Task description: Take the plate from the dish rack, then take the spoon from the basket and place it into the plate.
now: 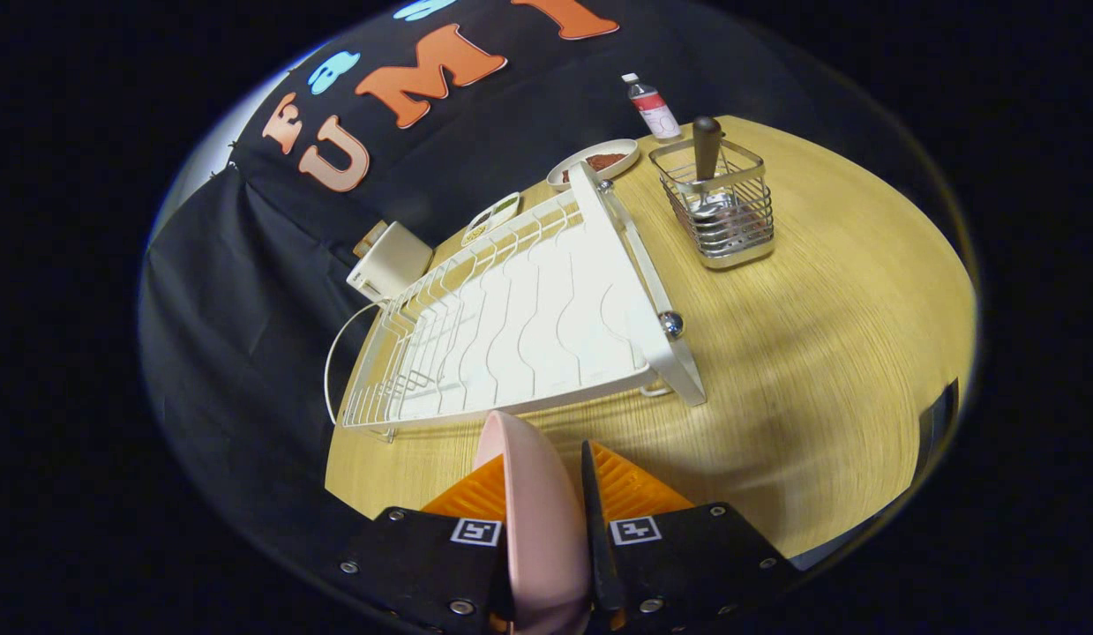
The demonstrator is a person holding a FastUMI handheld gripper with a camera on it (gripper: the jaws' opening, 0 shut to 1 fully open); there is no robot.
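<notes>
Now I have the pink plate (533, 503) pinched edge-on between the two orange fingers (634, 485) of my gripper (546, 494), low in the middle of the frame, both pads pressing on it, its rim pointing ahead toward the near edge of the white dish rack (520, 326). I judge the first step done: the rack's slots in the centre of the frame stand bare and the plate is clear of them, held above the wooden table (819, 353). Left to do is setting the plate down, then fetching the spoon (707, 150), whose dark handle stands upright in the wire basket (718, 207) at the upper right, well beyond the rack's far corner. Behind that basket I see a small bottle (650, 106) and a shallow dish (595, 161) with something reddish in it; a white box (389, 260) sits off the rack's left end. My gripper looks down at a tilt, rolled so the table slants across the frame.
</notes>
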